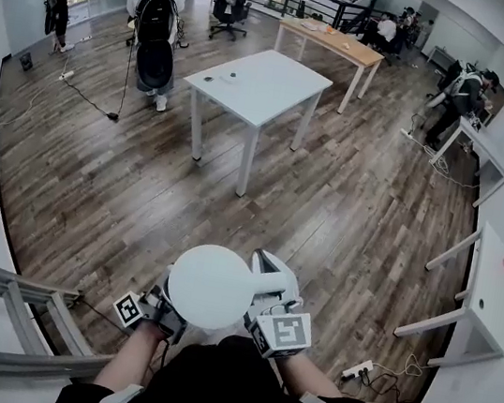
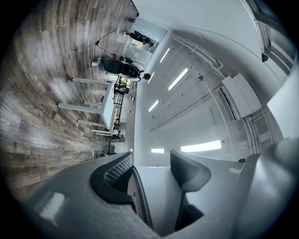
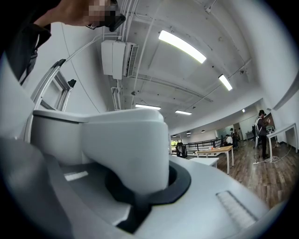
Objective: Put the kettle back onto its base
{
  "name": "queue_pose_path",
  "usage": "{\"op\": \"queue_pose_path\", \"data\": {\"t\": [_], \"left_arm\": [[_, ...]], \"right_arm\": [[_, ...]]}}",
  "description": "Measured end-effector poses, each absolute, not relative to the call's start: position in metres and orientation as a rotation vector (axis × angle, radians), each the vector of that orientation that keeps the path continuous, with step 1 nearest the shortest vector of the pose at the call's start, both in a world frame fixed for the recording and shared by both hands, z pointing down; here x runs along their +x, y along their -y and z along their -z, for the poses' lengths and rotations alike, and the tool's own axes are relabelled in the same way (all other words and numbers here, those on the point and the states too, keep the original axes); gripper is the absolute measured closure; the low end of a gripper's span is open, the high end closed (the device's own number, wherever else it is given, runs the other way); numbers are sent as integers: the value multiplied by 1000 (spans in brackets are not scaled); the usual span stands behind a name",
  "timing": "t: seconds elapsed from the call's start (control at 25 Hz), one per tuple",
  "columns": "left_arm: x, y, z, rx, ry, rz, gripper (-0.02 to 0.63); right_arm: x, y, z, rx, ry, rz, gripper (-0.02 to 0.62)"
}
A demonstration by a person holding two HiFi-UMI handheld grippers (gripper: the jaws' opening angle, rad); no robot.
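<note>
Two-handed grip on kettle (image 1: 210,286), held upright in the air close before the person (image 1: 233,383), over wood floor (image 1: 140,188). Right gripper (image 1: 269,284) clamped shut on the handle (image 3: 126,149), white plastic filling its jaws. Left gripper (image 1: 162,305) at the kettle's left flank, pads (image 2: 114,170) pressed on a white part of it. Well ahead, white table (image 1: 271,80), a few small things (image 1: 229,76) on top; farther off, people (image 1: 157,20) near other tables (image 1: 334,40).

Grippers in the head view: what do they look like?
The left gripper and right gripper are pale grey, each carrying a cube with black-and-white square markers. Their jaws have dark meshed pads. The person wears a black top.
</note>
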State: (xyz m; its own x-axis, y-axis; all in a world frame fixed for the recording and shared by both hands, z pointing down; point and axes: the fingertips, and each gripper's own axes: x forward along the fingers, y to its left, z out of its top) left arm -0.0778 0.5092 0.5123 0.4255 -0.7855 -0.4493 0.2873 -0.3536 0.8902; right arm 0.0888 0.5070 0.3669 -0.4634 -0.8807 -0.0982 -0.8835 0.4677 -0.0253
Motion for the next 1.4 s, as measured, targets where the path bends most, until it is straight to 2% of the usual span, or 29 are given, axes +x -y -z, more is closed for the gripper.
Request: {"op": "queue_pose_path", "data": {"t": [0.6, 1.4], "left_arm": [[-74, -420, -509, 1562, 483, 1254, 351], [3, -273, -510, 1582, 514, 1202, 353]], "right_arm": [[94, -410, -360, -1503, -2628, -33, 591], [172, -265, -368, -1440, -2618, -22, 591]]}}
